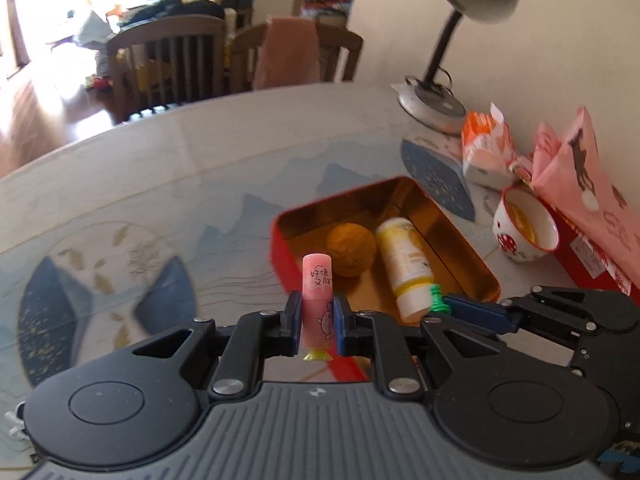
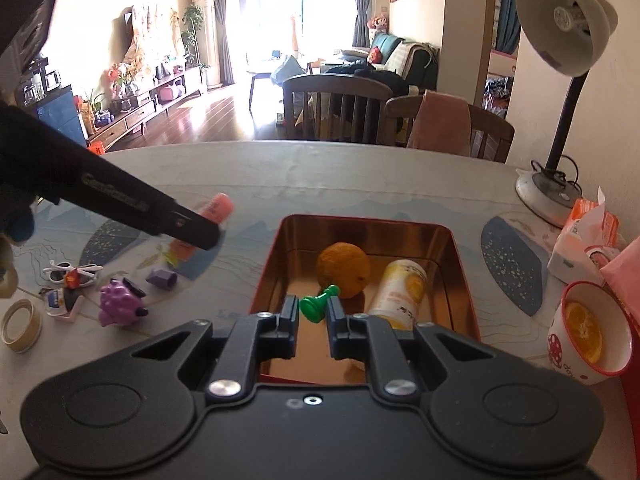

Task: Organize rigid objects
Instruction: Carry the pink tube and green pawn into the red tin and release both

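1. A round table (image 2: 360, 176) with a smooth pale cloth printed with blue hills and dark blue ovals stood in a sunlit living room; wooden slat-back chairs (image 2: 340, 108) were beyond its far edge.
2. The left gripper (image 1: 317, 314) was closed narrowly on a pink cylinder (image 1: 317, 296), held upright between its blue-faced pads. The cylinder had a rounded top, black Chinese characters, a line-drawn cartoon and a small yellow-green piece at its base.
3. Just ahead and right of the left gripper sat a rectangular tin (image 1: 480, 270), red outside and glossy gold inside, with rounded corners.
4. Inside the tin lay a dimpled orange (image 2: 343, 269) and a white-and-yellow bottle (image 2: 400, 294) on its side; its label was unreadable.
5. The right gripper (image 2: 313, 310) was over the tin's near end, pinched on a glossy green plastic pawn-like piece (image 2: 318, 304), which was tilted.
6. Left of the right gripper, on the cloth, lay a knobbly purple toy (image 2: 118, 304), a small purple block (image 2: 162, 279), white toy sunglasses (image 2: 74, 272) and a tape roll (image 2: 20, 326).
7. To its right stood a white cup with red spots (image 2: 592, 332) holding an orange slice, an orange-and-white tissue pack (image 2: 584, 240) and a grey gooseneck lamp (image 2: 560, 32).
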A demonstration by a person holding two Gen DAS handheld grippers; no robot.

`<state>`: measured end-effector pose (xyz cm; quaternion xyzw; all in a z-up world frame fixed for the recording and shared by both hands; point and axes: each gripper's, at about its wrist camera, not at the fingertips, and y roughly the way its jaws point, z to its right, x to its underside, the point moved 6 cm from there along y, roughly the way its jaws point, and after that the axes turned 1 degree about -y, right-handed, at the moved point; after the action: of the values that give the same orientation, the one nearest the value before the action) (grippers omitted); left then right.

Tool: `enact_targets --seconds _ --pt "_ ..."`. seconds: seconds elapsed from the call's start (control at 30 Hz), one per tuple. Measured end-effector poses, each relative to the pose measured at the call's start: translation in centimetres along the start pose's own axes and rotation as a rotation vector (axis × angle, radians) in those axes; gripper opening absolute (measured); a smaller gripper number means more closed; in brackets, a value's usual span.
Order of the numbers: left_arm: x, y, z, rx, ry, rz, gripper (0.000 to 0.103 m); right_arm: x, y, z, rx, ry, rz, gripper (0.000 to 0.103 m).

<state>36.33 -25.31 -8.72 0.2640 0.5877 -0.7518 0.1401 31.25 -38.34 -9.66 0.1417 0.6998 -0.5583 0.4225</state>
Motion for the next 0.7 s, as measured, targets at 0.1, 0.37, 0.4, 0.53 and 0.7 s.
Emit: enact_targets --seconds 0.1,0.37,0.4,0.53,0.7 --pt "-0.2 1.9 1.1 0.003 0.023 -0.035 0.016 0.5 1.0 0.6 -0.007 0.004 -0.026 0.014" --pt "-0.4 6.2 4.0 0.018 0.087 -0.112 0.016 1.5 3.8 1.0 -0.030 -0.027 -0.103 0.013" --pt "-0.5 6.7 4.2 0.008 0.092 -0.115 0.016 1.6 4.1 1.0 -0.031 -0.035 -0.112 0.013" --pt "-0.5 8.6 4.5 0.003 0.097 -0.163 0.016 2.1 4.9 1.1 -0.040 -0.054 -0.139 0.013" --pt "-0.4 10.7 4.8 -0.004 0.103 -0.213 0.016 2.6 5.9 1.5 -0.044 -0.060 -0.164 0.013"
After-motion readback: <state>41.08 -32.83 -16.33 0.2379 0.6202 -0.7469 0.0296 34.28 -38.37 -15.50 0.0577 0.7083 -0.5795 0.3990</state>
